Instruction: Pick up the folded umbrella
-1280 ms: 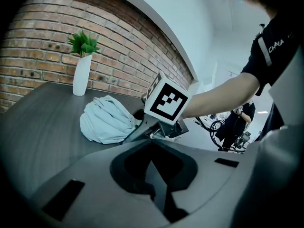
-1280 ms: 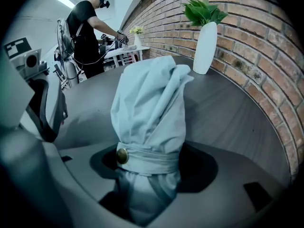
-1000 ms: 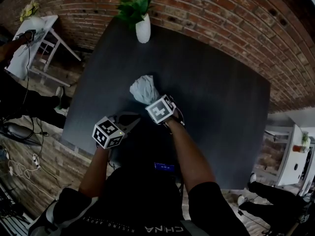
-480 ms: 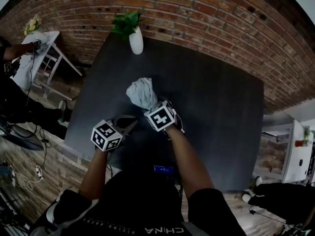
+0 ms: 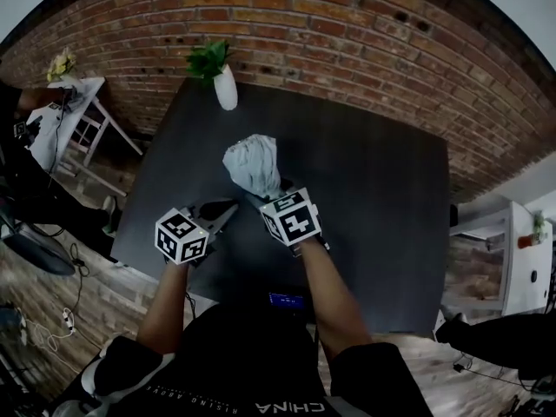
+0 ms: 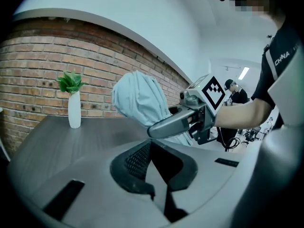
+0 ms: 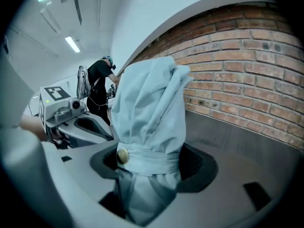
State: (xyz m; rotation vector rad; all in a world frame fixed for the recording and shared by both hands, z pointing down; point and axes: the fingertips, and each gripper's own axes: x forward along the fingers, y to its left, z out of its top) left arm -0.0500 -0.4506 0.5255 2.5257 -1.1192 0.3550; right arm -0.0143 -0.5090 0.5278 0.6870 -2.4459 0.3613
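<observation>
The folded umbrella [image 5: 252, 165] is a pale blue bundle tied by a strap with a brass snap [image 7: 122, 156]. My right gripper [image 5: 265, 196] is shut on its lower end, just below the strap, and holds it upright and slightly tilted above the dark table [image 5: 373, 198]. In the right gripper view the umbrella [image 7: 149, 108] fills the space between the jaws [image 7: 149, 163]. My left gripper [image 5: 221, 211] hovers just left of it, open, with nothing between its pads [image 6: 154, 160]. From the left gripper view the umbrella [image 6: 140, 101] and the right gripper [image 6: 175, 122] are close ahead.
A white vase with a green plant [image 5: 224, 85] stands at the table's far edge against the brick wall. A white side table [image 5: 69, 111] is off to the left, a white shelf unit [image 5: 512, 250] to the right. A person [image 7: 99, 87] stands in the background.
The right gripper keeps its hold on the umbrella throughout. Both grippers have drifted slightly lower in the head view, as that view has tilted up the wall.
</observation>
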